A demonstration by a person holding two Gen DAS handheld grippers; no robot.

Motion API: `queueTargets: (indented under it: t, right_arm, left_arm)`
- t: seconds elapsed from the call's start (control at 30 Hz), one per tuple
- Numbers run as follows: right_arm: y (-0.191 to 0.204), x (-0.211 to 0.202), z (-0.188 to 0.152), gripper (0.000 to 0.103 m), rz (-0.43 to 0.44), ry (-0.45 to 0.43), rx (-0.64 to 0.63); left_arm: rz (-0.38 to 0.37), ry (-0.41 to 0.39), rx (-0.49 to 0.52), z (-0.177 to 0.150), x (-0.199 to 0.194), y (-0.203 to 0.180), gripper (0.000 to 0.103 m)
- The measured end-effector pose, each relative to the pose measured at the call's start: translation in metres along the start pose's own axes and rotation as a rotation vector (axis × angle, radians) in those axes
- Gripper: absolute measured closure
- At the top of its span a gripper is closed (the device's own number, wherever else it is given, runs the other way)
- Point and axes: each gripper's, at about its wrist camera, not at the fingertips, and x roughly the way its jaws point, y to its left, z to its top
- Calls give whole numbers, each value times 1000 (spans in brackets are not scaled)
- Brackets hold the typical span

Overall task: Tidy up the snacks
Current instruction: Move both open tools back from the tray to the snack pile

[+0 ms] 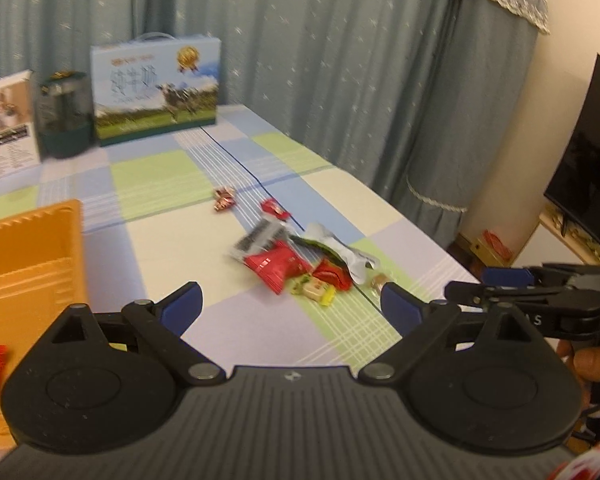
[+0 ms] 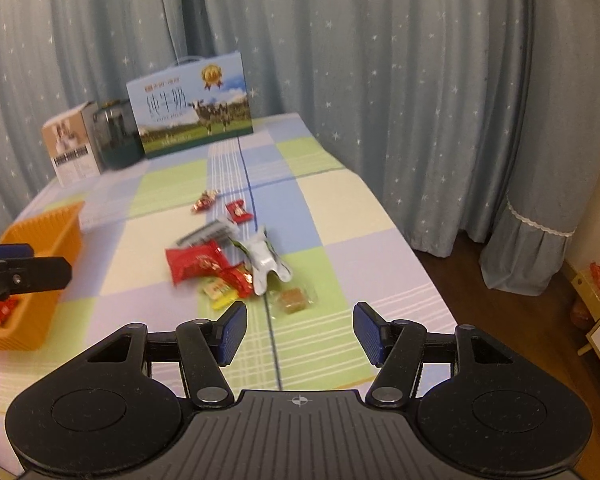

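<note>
While both my left gripper (image 1: 292,300) and right gripper (image 2: 300,330) gape empty, the snack pile (image 2: 228,264) lies at twelve o'clock, the orange basket (image 2: 44,248) at nine.

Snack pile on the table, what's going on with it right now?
A person holds both tools over the checked table, both empty and open. The right tool points at the snack pile, nearest the brown cube in clear wrap. The left tool also faces the pile. The orange basket, on the left, holds some red packets; most snacks are not yet sorted.
</note>
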Motion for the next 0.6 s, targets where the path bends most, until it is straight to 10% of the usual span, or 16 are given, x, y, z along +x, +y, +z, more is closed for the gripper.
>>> queueTargets:
  t: [0.6]
  right_arm:
    - [-6, 104, -2, 43, 43, 82, -74]
  left_arm:
    - [-76, 100, 45, -15, 84, 2, 13]
